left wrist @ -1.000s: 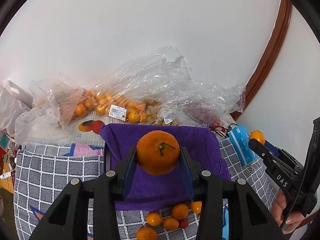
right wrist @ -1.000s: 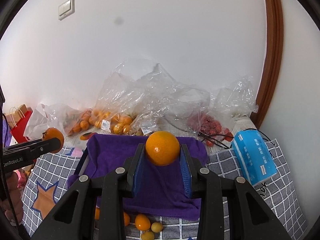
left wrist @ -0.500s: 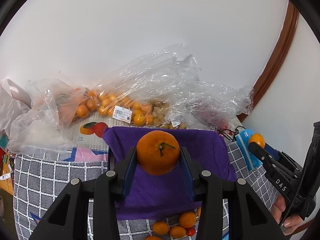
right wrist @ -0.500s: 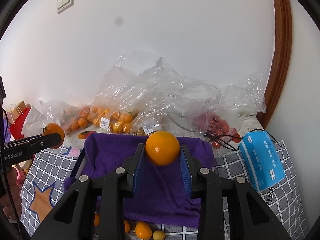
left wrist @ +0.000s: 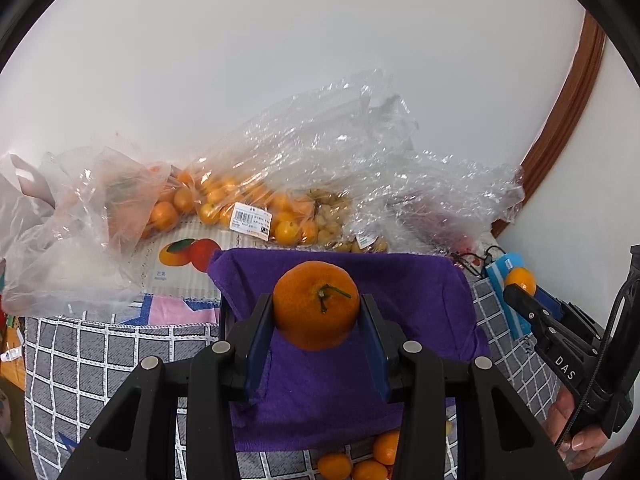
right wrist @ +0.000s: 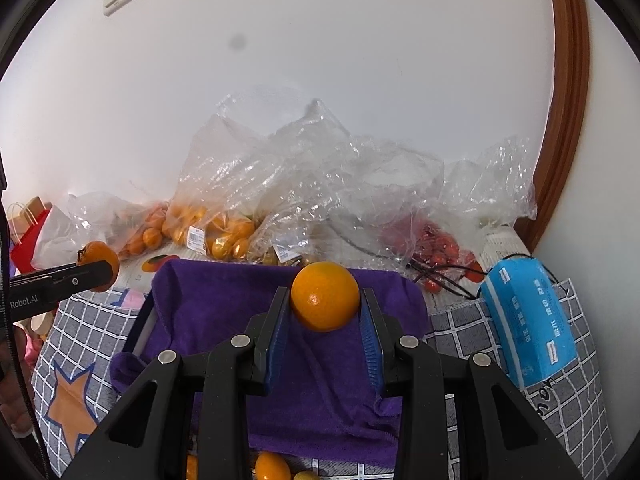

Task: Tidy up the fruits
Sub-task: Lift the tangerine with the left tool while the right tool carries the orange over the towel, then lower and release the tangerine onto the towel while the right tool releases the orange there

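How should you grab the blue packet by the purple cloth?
Take the blue packet across its narrow width, coming from above. It lies flat on the checked cloth, long and boxy, so its two long sides are parallel faces for the fingers. Its far end lies by black cords, so grip near the middle.

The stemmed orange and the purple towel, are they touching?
Cannot tell. In the left wrist view the stemmed orange sits clamped in the left gripper, overlapping the purple towel, with no plain gap or contact.
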`<state>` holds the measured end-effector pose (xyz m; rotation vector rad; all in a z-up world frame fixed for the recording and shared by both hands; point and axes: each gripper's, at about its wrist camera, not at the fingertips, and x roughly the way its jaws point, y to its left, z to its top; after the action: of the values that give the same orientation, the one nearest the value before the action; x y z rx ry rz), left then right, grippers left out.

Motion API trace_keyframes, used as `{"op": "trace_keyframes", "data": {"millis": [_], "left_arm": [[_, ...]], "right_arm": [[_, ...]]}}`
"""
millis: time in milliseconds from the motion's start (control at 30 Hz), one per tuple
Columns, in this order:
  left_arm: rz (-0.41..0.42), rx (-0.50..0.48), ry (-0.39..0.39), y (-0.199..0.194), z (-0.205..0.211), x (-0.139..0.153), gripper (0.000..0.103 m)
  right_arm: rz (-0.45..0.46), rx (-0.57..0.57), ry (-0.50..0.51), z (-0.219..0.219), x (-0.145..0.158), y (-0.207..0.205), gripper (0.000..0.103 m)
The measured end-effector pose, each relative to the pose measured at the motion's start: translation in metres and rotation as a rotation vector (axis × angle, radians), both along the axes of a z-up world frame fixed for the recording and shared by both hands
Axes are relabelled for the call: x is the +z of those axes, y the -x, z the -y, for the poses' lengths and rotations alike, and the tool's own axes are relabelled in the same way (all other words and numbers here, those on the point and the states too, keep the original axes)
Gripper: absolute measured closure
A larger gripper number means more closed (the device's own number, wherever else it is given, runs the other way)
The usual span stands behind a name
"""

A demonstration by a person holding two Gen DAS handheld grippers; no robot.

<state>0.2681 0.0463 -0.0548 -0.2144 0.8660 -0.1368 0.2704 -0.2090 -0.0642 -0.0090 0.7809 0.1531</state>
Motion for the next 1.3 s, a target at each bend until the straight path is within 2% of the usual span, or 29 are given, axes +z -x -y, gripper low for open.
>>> {"op": "trace_keyframes", "data": {"millis": [500,900,1300], "left_arm": [[-0.062,-0.019,0.001,-0.029,0.005,-0.033,0.063],[-0.137,-0.012,0.005,-0.057,0.001,-0.068,0.063],[-0.189,0.000,-0.018,-0.075,0.001,-0.097,0.063]], "right_arm": [[-0.062,-0.001,0.015,0.002,-0.031,-0.029,0.069],[-0.133,0.012,0.041,-0.005,-0.069,-0.054,0.069],[-0.240,0.035,0.047,-0.013,-0.116,-0.075,0.069]]}}
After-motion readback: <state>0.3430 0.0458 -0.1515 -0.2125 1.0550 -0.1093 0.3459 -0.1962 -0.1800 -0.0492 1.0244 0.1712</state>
